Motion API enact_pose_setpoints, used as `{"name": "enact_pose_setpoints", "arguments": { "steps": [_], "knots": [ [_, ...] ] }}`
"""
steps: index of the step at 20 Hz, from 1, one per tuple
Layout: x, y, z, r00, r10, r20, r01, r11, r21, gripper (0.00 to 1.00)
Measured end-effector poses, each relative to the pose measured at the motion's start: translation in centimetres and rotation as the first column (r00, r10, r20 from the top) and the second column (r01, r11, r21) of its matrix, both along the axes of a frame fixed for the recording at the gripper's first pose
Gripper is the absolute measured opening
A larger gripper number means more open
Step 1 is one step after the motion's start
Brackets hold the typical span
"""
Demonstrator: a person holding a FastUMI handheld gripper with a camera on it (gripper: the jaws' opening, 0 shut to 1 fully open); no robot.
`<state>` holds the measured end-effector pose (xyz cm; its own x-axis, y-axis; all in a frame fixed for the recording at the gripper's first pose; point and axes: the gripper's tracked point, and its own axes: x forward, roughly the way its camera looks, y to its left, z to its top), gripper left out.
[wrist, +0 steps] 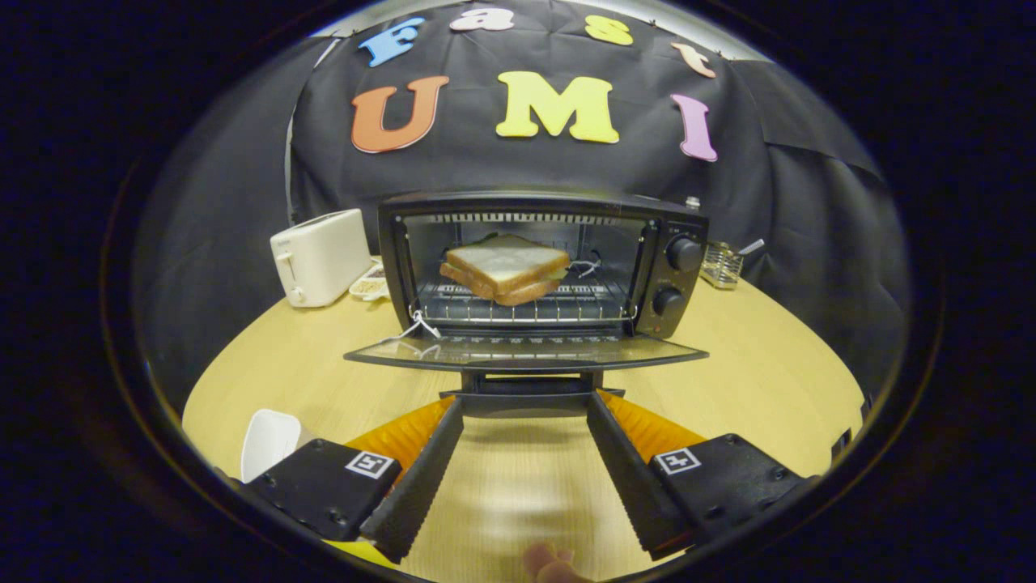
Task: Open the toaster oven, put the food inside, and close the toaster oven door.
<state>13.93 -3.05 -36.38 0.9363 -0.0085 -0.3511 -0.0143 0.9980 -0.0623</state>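
Toaster oven [544,267] on tabletop [324,372], door [526,353] folded down flat, sandwich [505,269] on its wire rack; hand-held gripper [524,409] spread open, fingertips beside the door handle [526,397] at 12 o'clock; white pop-up toaster [320,257] at 10 o'clock.

So my gripper [524,405] has its fingers spread wide, tips right at the handle [524,398] of the black toaster oven's [680,275] glass door [526,352], which is dropped flat open. The white-bread sandwich [505,269] sits inside on the wire rack [599,306]. A white pop-up toaster [320,257] stands beside the oven on the round wooden table [761,380].
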Motion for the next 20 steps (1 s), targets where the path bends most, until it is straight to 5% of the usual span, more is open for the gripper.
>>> {"name": "enact_pose_setpoints", "arguments": {
  "steps": [12,20],
  "knots": [
    [4.0,0.0,7.8,0.995,-0.040,0.093,0.034,0.998,0.056,1.00],
    [1.3,-1.1,11.2,0.995,-0.042,0.086,0.037,0.998,0.056,1.00]
  ]
}}
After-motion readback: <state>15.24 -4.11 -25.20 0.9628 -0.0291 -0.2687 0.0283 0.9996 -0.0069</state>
